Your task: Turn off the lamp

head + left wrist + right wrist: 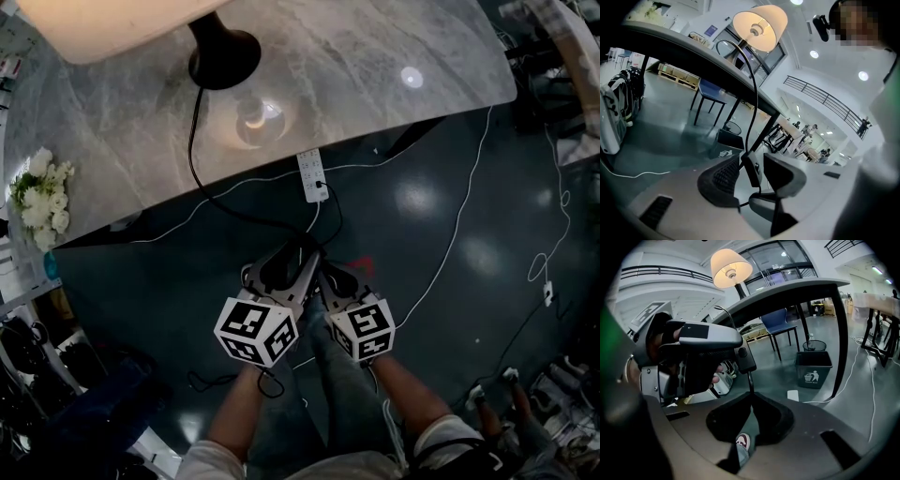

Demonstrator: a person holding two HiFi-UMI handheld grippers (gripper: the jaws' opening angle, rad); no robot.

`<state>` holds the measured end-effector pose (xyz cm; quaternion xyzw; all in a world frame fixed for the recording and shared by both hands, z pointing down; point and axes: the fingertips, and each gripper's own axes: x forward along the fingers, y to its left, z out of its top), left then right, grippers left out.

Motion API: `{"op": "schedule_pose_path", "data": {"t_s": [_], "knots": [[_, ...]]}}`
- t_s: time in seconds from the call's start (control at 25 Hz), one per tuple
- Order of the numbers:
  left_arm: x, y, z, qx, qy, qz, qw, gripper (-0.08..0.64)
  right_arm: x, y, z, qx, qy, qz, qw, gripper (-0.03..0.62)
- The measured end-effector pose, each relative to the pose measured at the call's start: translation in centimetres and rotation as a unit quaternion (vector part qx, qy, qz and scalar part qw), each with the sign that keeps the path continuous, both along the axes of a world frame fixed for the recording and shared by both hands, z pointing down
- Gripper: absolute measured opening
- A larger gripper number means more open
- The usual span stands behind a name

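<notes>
The lamp stands on the marble table (375,56), its black base (223,56) under a lit cream shade (112,23). Its black cord (195,159) drops off the table edge to both grippers. My left gripper (752,171) is open; the cord's black inline switch (751,169) hangs between its pads, untouched. Just below the switch (746,359), my right gripper (751,397) is shut on the cord (750,380). In the head view the left gripper (298,251) and the right gripper (328,277) sit side by side above the dark floor. The shade (759,26) glows.
A white power strip (312,175) hangs at the table's front edge, and white cables (459,225) trail over the floor. White flowers (42,197) lie at the table's left end. A dark waste bin (813,369) and a blue chair (778,322) stand beyond the table.
</notes>
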<state>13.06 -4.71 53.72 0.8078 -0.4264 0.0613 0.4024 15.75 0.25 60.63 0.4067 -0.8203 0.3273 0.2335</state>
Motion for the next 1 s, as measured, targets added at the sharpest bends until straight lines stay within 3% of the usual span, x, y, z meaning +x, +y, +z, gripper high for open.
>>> {"op": "schedule_pose_path", "data": {"t_s": [0.36,1.0], "knots": [[0.2,-0.3,1.2,-0.014,-0.021,0.003,0.9997,0.141,0.3,0.1,0.5,-0.003,-0.002,-0.002,1.000,0.015],[0.0,-0.5,1.5,-0.017,-0.023,0.008,0.9996,0.124,0.5,-0.1,0.8,-0.008,-0.007,-0.008,1.000,0.014]]}}
